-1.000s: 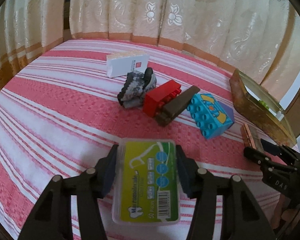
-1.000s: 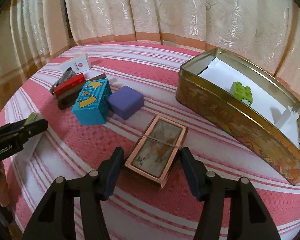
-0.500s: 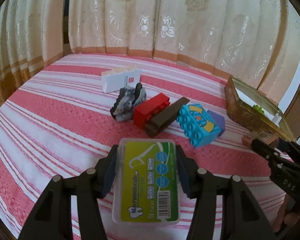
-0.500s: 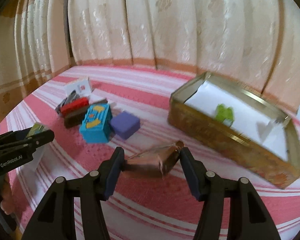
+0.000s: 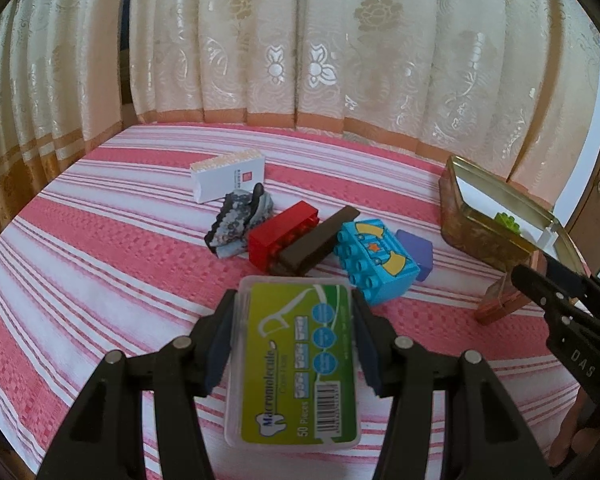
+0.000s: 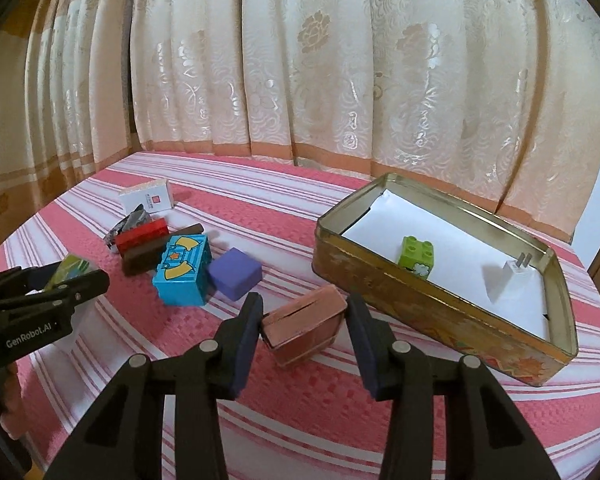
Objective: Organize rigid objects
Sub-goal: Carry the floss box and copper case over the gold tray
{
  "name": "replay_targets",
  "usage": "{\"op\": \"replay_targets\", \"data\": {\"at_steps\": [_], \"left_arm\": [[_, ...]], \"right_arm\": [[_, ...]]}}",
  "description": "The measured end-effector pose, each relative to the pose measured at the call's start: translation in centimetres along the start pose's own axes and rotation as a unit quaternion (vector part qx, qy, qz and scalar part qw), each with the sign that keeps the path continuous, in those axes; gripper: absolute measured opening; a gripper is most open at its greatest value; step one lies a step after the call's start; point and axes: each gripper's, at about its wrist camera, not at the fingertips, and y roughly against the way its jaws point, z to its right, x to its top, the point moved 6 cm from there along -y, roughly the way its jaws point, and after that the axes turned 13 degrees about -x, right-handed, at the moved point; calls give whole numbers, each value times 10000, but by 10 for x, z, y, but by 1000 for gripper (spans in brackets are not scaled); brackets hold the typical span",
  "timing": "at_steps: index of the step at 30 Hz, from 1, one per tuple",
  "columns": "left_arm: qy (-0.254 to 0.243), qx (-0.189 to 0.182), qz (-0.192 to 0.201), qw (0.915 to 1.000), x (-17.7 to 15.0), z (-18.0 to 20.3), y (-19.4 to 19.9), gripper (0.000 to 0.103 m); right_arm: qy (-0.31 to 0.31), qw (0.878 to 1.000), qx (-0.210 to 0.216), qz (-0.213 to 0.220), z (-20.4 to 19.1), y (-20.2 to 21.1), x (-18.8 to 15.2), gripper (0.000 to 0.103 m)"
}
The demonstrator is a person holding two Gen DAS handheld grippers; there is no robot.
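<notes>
My left gripper [image 5: 294, 332] is shut on a clear floss-pick box with a green label [image 5: 296, 360], held above the striped cloth. My right gripper [image 6: 304, 328] is shut on a copper-edged card box [image 6: 304, 330], tilted and lifted off the cloth just left of the open gold tin [image 6: 440, 312]. The tin holds a green brick [image 6: 417, 256] and a white plug [image 6: 512, 280] on white paper. On the cloth lie a blue brick [image 6: 182, 270], a purple cube [image 6: 234, 274], a red brick [image 5: 282, 234], a brown wedge [image 5: 312, 242], a grey patterned object [image 5: 238, 220] and a white box [image 5: 228, 176].
The pink-and-white striped cloth [image 5: 100, 264] covers the table. Cream curtains [image 6: 340, 60] hang close behind the far edge. A wooden door or cabinet [image 5: 598, 200] stands at the far right. The right gripper also shows in the left wrist view [image 5: 540, 288].
My right gripper has closed on the card box, lifted it off the cloth and tipped it up. My left gripper has risen a little with the floss-pick box.
</notes>
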Motion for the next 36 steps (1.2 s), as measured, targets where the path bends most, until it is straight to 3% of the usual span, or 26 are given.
{"op": "replay_targets", "data": {"at_steps": [15,26,36], "left_arm": [[-153,-132,170,9997,12,19,6,54],[-696,-475,511,9951,46,86,0,54],[-989,-848,703,9890,72,150,-18,54]], "right_arm": [[-109,9982,-323,485,20,24,19,46],[-363,9927,-714,898,61,37,40,44],[-726,9866,-1122,931,120,29,48,44]]}}
